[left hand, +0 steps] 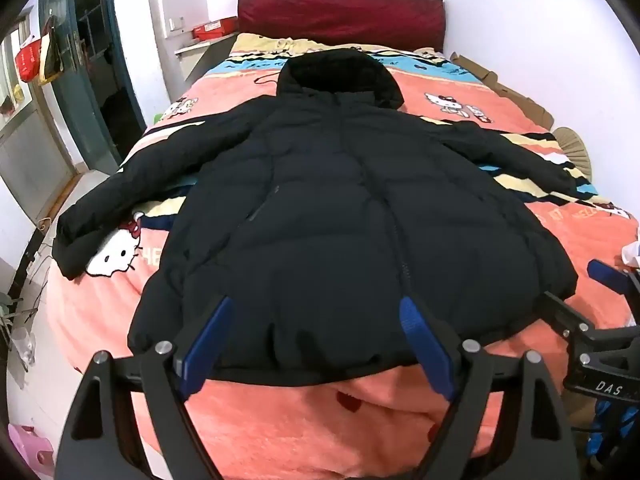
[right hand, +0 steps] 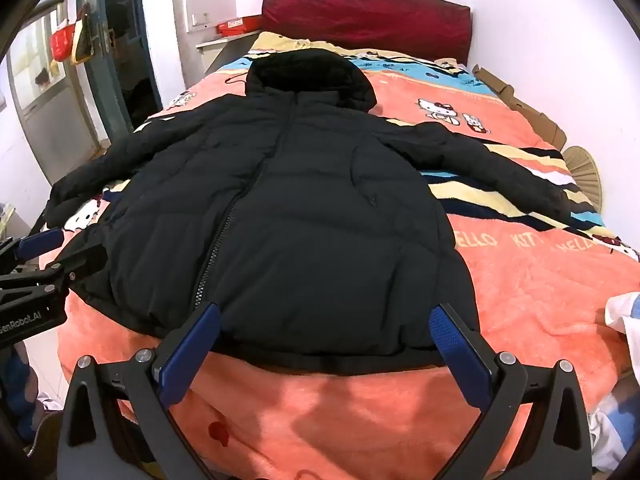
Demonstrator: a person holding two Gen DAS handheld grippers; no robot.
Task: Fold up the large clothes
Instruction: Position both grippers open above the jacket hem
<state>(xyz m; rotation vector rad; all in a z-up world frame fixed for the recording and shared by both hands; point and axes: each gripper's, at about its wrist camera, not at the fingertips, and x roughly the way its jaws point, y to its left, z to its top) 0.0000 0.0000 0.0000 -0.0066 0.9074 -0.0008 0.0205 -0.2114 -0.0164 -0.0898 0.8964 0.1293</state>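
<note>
A large black hooded puffer jacket (left hand: 340,208) (right hand: 288,220) lies flat and face up on the bed, zipped, hood toward the headboard, both sleeves spread out to the sides. My left gripper (left hand: 316,308) hovers open over the jacket's near hem, left of the zipper's end, with nothing between its blue pads. My right gripper (right hand: 326,314) hangs open above the hem's right half, also empty. Each gripper shows at the edge of the other's view: the right gripper (left hand: 600,320) at the right, the left gripper (right hand: 40,264) at the left.
The bed carries a pink cartoon-cat blanket (left hand: 304,412) (right hand: 540,280) and a dark red headboard (left hand: 340,10). Cardboard boxes (right hand: 520,100) and a straw fan (right hand: 584,168) lie along its right side. A white cloth (right hand: 624,316) sits at the near right. A doorway (left hand: 100,80) opens at left.
</note>
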